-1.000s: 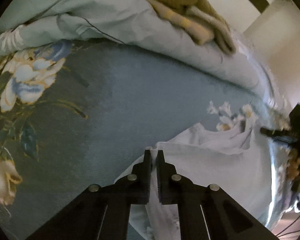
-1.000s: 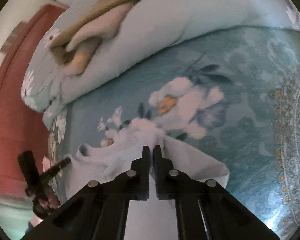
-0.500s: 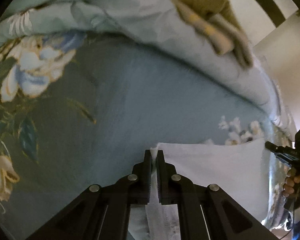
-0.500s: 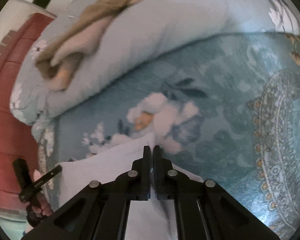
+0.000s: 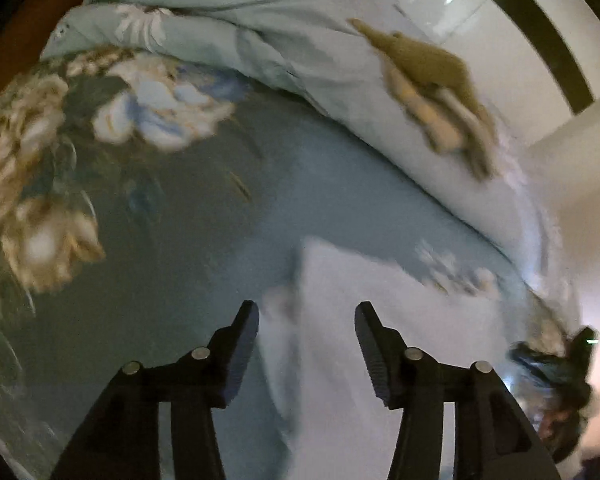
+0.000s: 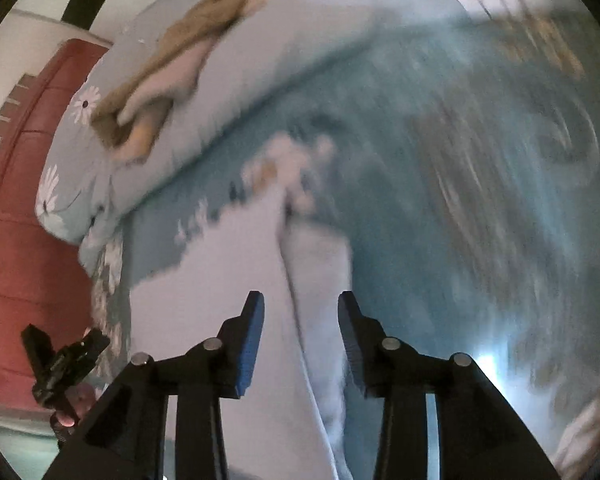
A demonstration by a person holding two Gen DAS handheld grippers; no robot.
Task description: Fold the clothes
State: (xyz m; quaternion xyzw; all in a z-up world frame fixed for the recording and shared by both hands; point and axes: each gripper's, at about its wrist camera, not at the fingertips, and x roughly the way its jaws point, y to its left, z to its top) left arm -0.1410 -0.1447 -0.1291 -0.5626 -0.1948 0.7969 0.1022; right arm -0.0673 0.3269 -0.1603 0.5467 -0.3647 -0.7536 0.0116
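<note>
Left tongs (image 5: 306, 314) being held wide open, angled down over pale lavender-white cloth garment (image 5: 380, 344), nothing gripped. Right tongs (image 6: 300, 306) likewise being held apart, empty, above garment's ridge. Garment being supported flat on teal floral bedspread (image 5: 204, 216), near rolled pale-blue duvet (image 6: 236, 68).

Home bedroom, floral blue bedspread (image 5: 284, 184), rolled quilt (image 6: 228, 80) with brown garment (image 6: 172, 76), red headboard (image 6: 16, 184)
</note>
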